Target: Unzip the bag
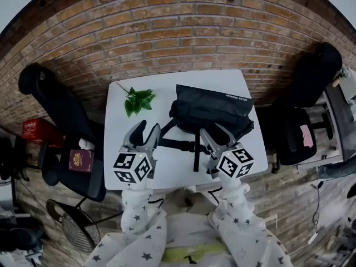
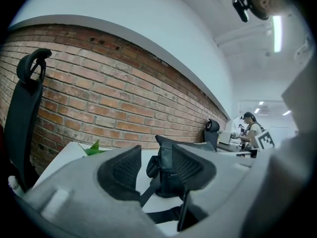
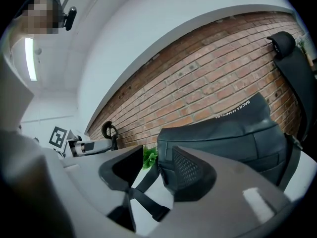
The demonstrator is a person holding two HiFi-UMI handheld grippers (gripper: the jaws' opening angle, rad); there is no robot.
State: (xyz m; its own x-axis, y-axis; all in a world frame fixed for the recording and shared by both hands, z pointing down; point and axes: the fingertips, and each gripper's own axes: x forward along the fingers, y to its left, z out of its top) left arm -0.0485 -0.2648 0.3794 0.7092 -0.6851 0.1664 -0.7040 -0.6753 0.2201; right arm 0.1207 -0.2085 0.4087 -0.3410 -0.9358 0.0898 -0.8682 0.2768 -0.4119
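I am holding both grippers low over the near side of the table (image 1: 119, 113), and neither is gripping anything. The bag (image 1: 214, 113) is sitting toward the far side. It is directly ahead of the right gripper (image 1: 218, 133) and ahead and to the right of the left gripper (image 1: 146, 131).

The left gripper's jaws are standing apart. In its own view the gap is showing only tabletop, part of the bag beyond, and the black strap (image 1: 179, 144) trailing back toward me. The right gripper is spread just as wide, with its tips close to the bag's near face and nothing between them but that same strap crossing below.

I judge this to be a ready stance. Both grippers are open so that one can steady the soft body while the other takes the zip pull, and they are flanking the strap rather than resting on it.

I cannot make out the zip or its pull in any view, so finding it comes first. The leafy sprig (image 1: 138, 100) is lying ahead of the left gripper, apart from the bag and out of the way.
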